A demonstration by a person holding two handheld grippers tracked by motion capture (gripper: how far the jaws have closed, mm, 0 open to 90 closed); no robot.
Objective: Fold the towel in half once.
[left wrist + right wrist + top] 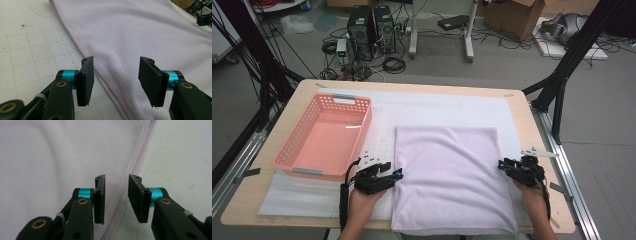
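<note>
**Even, soft light; sharp overview, soft close-ups**

The high view is evenly lit from overhead, bright without harshness. The pale lilac folded terry towel (452,175) casts almost no shadow on the worktop (522,107); left of the towel, the pink perforated plastic basket (324,137) shows a faint sheen on its floor. The picture is slightly soft and low in detail.

In the left gripper view, the towel's hem is crisp near the jaws and softens farther away. In the right gripper view, the towel's cloth is smeared and hazy, its hem blurred, while the black jaws stay sharp.
</note>
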